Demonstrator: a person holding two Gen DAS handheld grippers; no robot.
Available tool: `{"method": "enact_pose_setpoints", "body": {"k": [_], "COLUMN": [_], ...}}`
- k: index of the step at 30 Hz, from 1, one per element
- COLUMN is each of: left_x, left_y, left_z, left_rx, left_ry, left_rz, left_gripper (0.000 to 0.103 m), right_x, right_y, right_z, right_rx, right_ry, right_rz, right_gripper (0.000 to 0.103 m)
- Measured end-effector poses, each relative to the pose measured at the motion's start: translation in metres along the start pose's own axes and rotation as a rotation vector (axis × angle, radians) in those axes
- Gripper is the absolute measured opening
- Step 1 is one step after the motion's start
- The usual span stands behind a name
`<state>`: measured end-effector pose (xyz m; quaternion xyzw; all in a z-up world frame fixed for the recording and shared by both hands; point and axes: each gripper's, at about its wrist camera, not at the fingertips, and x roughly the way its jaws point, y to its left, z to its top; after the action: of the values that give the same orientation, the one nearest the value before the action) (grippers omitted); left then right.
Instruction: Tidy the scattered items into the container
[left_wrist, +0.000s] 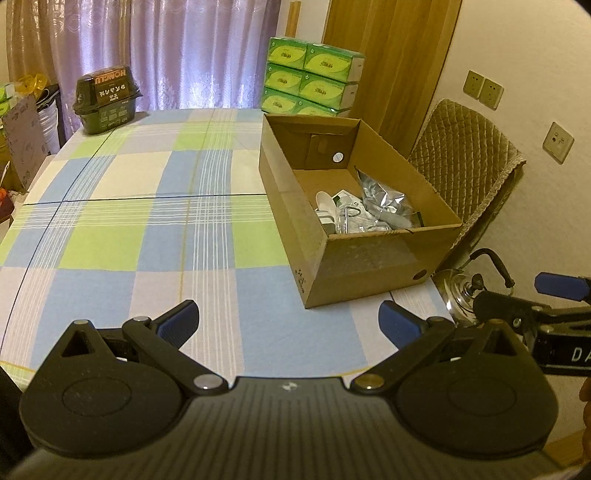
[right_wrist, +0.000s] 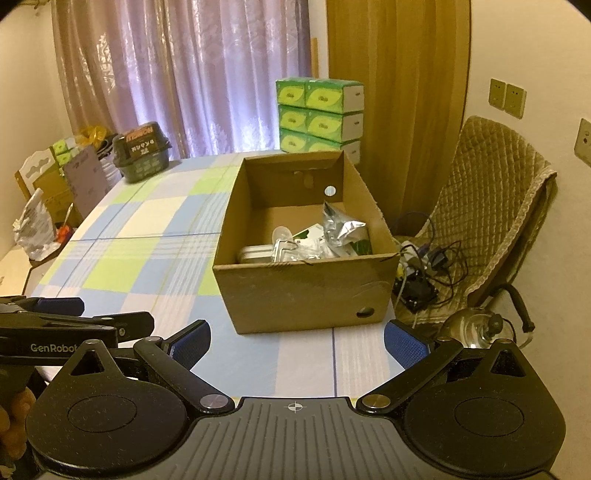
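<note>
On checked tablecloth (left_wrist: 129, 236), cardboard box (left_wrist: 369, 266); lilac curtains (left_wrist: 177, 48) behind.

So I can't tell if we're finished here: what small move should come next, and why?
Probably just draw both grippers back. The left gripper and right gripper are open and empty, the loose items sit inside the cardboard box, and the only thing left on the tablecloth is a dark green tub at the far corner.

The right gripper (right_wrist: 297, 345) hangs above the checked table (right_wrist: 147, 251), its blue fingers (right_wrist: 404, 347) spread wide with nothing between them. Ahead stands an open cardboard box (right_wrist: 303, 291) holding a silver pouch (right_wrist: 341, 230) and other small items. The left gripper (right_wrist: 59, 306) shows at the left edge.
</note>
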<state>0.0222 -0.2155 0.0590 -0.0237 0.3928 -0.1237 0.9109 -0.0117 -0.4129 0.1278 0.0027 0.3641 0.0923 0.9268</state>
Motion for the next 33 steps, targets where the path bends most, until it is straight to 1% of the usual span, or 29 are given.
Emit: {"method": "enact_pose_setpoints", "body": {"k": [13,33], "left_x": [0.0059,0.0079], "left_y": [-0.0015,-0.0025], "left_z": [-0.0005,-0.0012], "left_rx": [0.012,0.023], "left_ry": [0.005,-0.003], "left_rz": [0.020,0.028], "left_gripper": [0.102,0.102], "right_x": [0.0058,0.0074], "right_y": [-0.0003,0.0004], "right_z": [-0.0003,-0.0010], "right_rx": [0.008,0.006], "right_ry": [0.009,0.013], "right_rz": [0.012,0.012], "right_gripper": [0.103,0.103]}}
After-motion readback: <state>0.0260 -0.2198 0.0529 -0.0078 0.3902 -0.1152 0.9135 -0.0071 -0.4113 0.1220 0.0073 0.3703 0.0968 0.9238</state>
